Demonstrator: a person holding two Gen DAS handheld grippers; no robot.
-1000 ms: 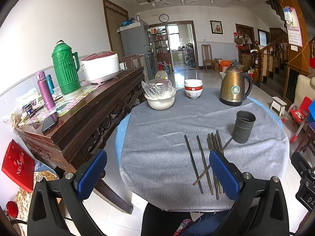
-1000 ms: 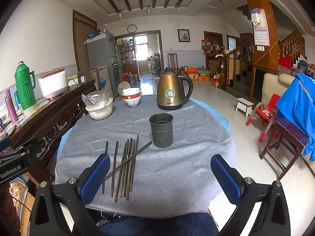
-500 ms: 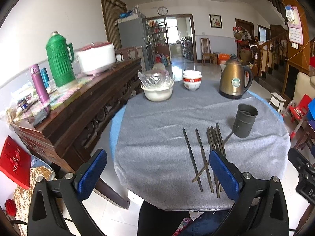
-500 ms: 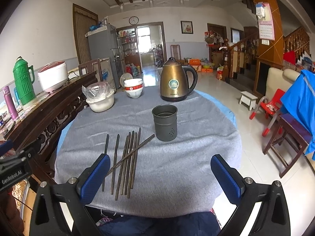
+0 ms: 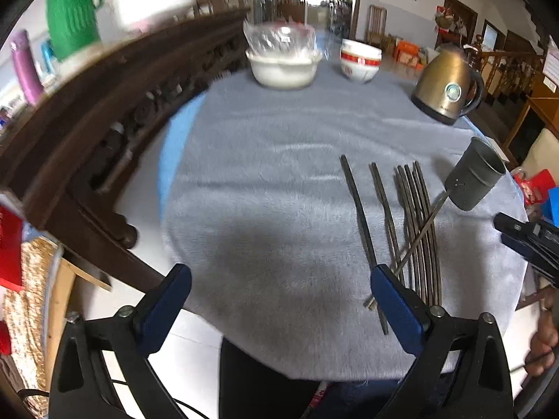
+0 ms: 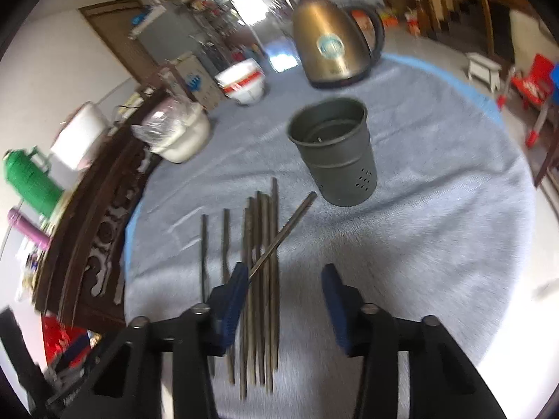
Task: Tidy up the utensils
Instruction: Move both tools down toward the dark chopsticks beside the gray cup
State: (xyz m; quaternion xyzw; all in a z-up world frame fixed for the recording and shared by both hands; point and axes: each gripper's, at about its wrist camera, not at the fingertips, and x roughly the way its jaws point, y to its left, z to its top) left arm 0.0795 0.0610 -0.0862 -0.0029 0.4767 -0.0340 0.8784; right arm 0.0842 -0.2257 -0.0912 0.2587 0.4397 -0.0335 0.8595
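Several dark metal chopsticks (image 6: 262,265) lie side by side on the grey tablecloth (image 6: 401,209), one lying slantwise across the others. They also show in the left wrist view (image 5: 412,223). A dark grey metal utensil cup (image 6: 335,153) stands upright just beyond them, seen at the right in the left wrist view (image 5: 475,179). My right gripper (image 6: 284,279) is open and empty, low over the near ends of the chopsticks, its left finger beside the slanted one. My left gripper (image 5: 279,286) is open and empty over the table's near edge, left of the chopsticks.
A gold kettle (image 6: 332,49), a stack of red-banded bowls (image 6: 244,82) and a plastic-covered white bowl (image 6: 178,132) stand at the back of the table. A dark wooden sideboard (image 5: 104,111) with a green thermos (image 5: 71,10) runs along the left. Red chairs (image 6: 538,83) stand right.
Both grippers have moved forward and down toward the table. The right gripper has narrowed and tilted over the chopsticks. The chopsticks and cup have not moved.
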